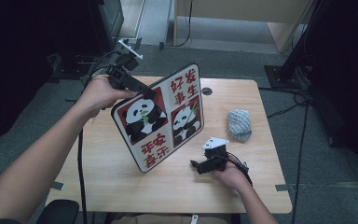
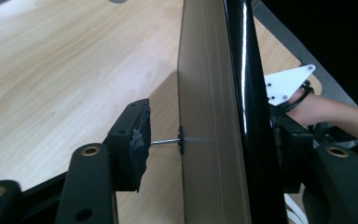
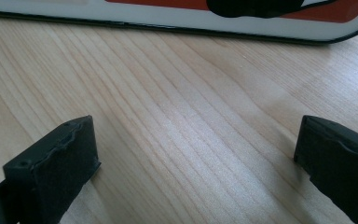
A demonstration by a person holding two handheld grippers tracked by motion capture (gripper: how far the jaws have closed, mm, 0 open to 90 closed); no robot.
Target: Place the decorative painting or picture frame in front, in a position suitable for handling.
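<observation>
Your left gripper sits upper left of centre in the high view, up at the top edge of the panda board. The board stands tilted on one corner in the middle of the table. In the left gripper view the board runs edge-on between the jaws; the left pad stands clear of its brown back and the other jaw is hidden behind the glossy front, so that's a loose, open stance, not a squeeze. Your right gripper rests low on the table, lower right of centre, jaws spread wide with nothing in them, just beside the board's bottom edge. A grey cloth bundle lies off to the right.
</observation>
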